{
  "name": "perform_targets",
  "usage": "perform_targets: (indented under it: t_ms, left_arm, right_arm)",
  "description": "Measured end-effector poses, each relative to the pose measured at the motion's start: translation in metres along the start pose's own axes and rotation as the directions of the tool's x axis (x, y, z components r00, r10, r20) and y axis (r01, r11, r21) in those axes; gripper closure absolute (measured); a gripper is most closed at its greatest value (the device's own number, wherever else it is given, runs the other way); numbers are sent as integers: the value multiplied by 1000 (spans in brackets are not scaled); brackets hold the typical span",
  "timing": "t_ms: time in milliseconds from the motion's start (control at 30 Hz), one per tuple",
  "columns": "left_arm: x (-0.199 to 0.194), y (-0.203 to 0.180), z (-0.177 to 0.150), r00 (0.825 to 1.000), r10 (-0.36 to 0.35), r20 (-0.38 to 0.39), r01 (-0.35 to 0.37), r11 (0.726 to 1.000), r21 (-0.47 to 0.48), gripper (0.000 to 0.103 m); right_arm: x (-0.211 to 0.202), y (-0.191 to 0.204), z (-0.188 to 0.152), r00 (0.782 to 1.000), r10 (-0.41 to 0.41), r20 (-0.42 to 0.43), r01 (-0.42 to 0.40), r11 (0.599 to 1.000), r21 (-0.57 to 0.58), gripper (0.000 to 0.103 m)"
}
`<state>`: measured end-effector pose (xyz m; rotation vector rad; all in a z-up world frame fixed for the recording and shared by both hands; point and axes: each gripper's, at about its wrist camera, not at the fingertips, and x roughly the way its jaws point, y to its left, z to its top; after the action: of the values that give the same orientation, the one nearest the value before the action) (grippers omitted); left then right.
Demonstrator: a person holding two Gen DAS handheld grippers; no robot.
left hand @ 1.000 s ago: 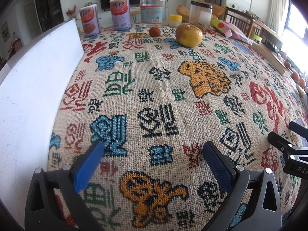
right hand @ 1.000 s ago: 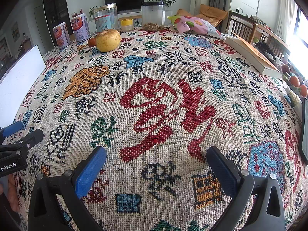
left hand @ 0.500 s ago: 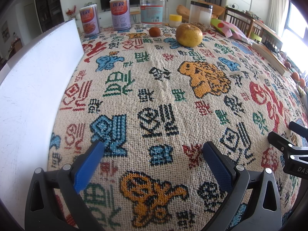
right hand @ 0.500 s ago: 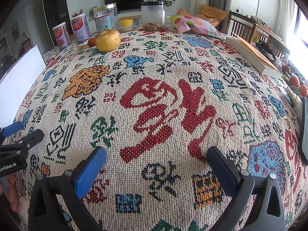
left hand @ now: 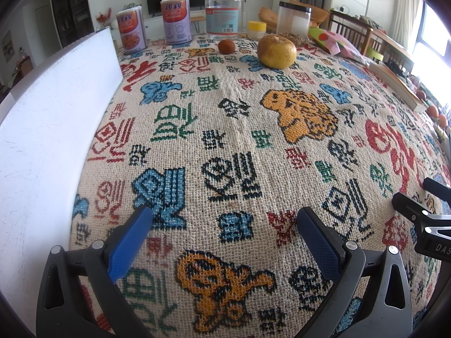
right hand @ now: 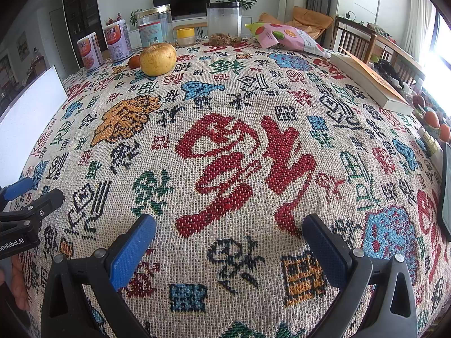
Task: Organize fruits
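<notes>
A large yellow fruit (left hand: 276, 51) sits near the far end of the patterned tablecloth (left hand: 225, 129), with a small orange-brown fruit (left hand: 226, 46) just left of it. From the right wrist view the yellow fruit (right hand: 157, 58) half hides the small fruit (right hand: 134, 61). A few small orange fruits (right hand: 435, 124) lie at the table's right edge. My left gripper (left hand: 222, 219) hovers open over the near cloth, nothing between its blue pads. My right gripper (right hand: 229, 228) is likewise open and empty, far from the fruits.
A white board (left hand: 48, 129) stands along the left edge. Two cans (left hand: 153, 26), a clear jar (left hand: 224, 14), a small yellow-lidded jar (left hand: 257, 29) and a black-lidded canister (right hand: 224, 21) line the far edge. A snack bag (right hand: 284, 38) and a book (right hand: 369, 81) lie at right.
</notes>
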<state>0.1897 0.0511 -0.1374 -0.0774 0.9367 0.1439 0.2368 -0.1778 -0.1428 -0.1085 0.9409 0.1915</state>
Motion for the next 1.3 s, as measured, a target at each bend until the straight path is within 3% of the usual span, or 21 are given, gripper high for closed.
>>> perform_targets:
  t_ms: [1300]
  left_arm:
    - [0,0,0,1000,0,0,0,1000,0,1]
  right_arm:
    - [0,0,0,1000,0,0,0,1000,0,0]
